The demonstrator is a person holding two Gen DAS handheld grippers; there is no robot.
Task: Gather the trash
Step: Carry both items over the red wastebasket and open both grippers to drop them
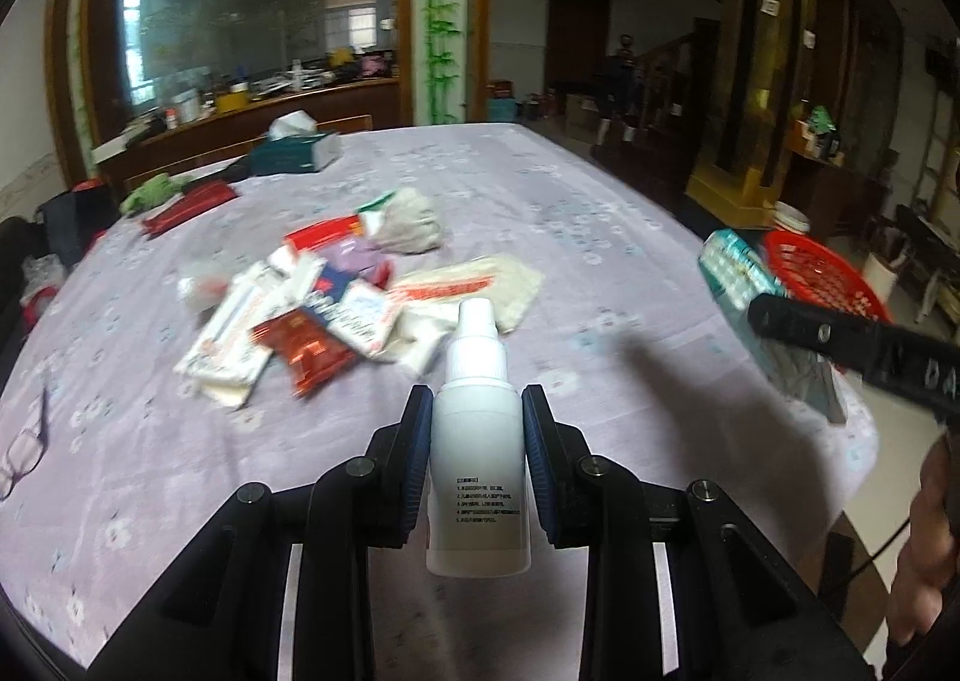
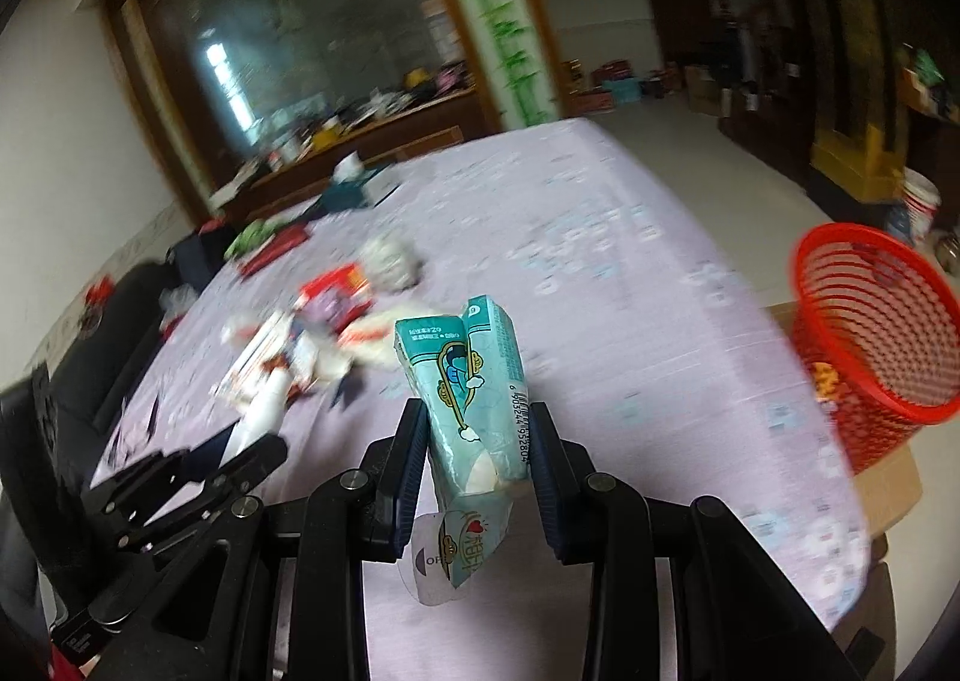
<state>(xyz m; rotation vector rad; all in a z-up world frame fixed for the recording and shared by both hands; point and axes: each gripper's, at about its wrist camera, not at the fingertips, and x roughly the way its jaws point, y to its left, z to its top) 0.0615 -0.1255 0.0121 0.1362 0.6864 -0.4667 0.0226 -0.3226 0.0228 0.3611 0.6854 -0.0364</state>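
the left gripper (image 1: 477, 411) has its jaws clamped on a white plastic spray bottle (image 1: 477, 441), held upright above the near part of the tabletop (image 1: 570, 213), which is covered in a lilac flowered cloth. the right gripper (image 2: 477, 429) has its jaws pressed on both sides of a teal tissue pack (image 2: 474, 399), its torn flap hanging below the pads; it hangs over the right edge of the tabletop.

beyond the bottle, toward the middle of the tabletop, lies a loose heap of trash (image 1: 336, 297): white wrappers, a red foil packet (image 1: 306, 348), a blue and white pack, a cream cloth with red print and a grey crumpled rag (image 1: 411, 222) at the far side. the pieces overlap and touch one another. a teal tissue box (image 1: 297, 150) stands near the far left edge, with a green cloth (image 1: 150, 192) and a flat red packet near it. a pair of glasses (image 1: 24, 447) lies at the near left edge.

a red mesh basket (image 2: 876, 321) stands off the right edge of the tabletop, on a cardboard box (image 2: 888, 483), with some coloured scraps in its bottom. in the left wrist view the right gripper and its pack partly hide the basket's near rim. nothing lies between the tissue pack and the basket's open mouth.
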